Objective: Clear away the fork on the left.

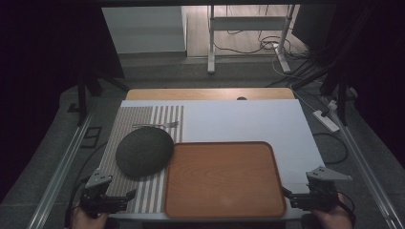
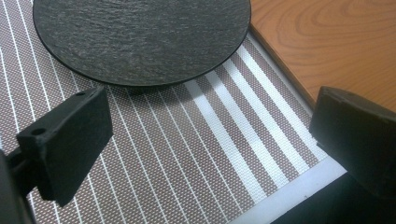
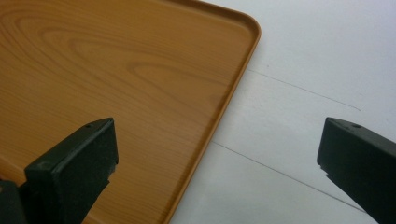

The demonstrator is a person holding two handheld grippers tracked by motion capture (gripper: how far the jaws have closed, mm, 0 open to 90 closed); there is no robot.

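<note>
Two hand-held claws rest at the near edge of a table, both spread wide and holding nothing. Just ahead of the left claw (image 1: 125,196) a dark round plate (image 1: 144,151) sits on a striped mat (image 1: 143,191); a fork (image 1: 157,125) lies beyond the plate. The right claw (image 1: 290,196) straddles the right rim of an empty wooden tray (image 1: 224,179). This looks like the start: nothing is gripped yet. The next move probably calls for the left claw to reach forward and close on the plate's near rim.
</note>
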